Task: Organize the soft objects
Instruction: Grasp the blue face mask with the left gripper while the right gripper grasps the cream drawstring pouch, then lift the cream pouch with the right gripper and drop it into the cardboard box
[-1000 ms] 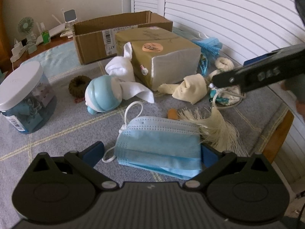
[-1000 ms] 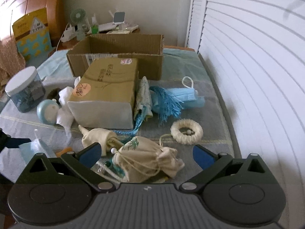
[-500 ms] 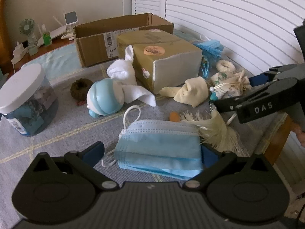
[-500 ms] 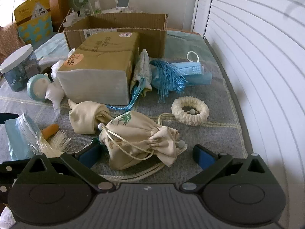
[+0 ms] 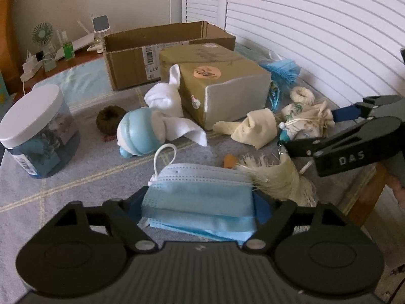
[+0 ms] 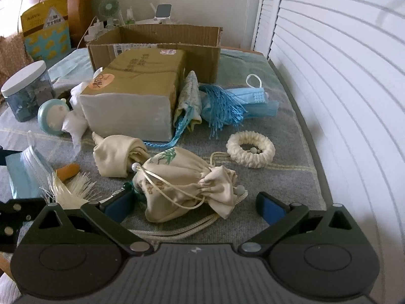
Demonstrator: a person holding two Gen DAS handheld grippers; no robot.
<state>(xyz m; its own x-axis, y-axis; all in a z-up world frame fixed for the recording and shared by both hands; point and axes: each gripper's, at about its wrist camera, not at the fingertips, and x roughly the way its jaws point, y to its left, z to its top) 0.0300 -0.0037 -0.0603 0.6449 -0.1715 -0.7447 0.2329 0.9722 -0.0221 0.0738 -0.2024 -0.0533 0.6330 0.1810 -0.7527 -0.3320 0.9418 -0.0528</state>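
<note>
My left gripper (image 5: pixel 200 202) is shut on a stack of blue face masks (image 5: pixel 200 197) low over the grey cloth. My right gripper (image 6: pixel 195 205) is open around a cream drawstring pouch (image 6: pixel 182 177) with a green print; the pouch lies between its fingers. In the left wrist view the right gripper (image 5: pixel 326 131) reaches in from the right at the pouch (image 5: pixel 303 121). A cream tassel (image 5: pixel 278 177), a cream cloth (image 5: pixel 255 129), a white sock (image 5: pixel 167 101), a blue tassel (image 6: pixel 222 106), a second mask (image 6: pixel 255 101) and a cream scrunchie (image 6: pixel 250 149) lie around.
An open cardboard box (image 5: pixel 162 50) stands at the back, with a tissue pack (image 5: pixel 215 81) before it. A white-lidded jar (image 5: pixel 35 131) stands at the left, with a blue round toy (image 5: pixel 139 136) and a brown scrunchie (image 5: pixel 110 121) nearby. White shutters (image 6: pixel 341 76) run along the right.
My right gripper moved forward and down until its open fingers came around the pouch. My left gripper closed in on the masks and now grips them.
</note>
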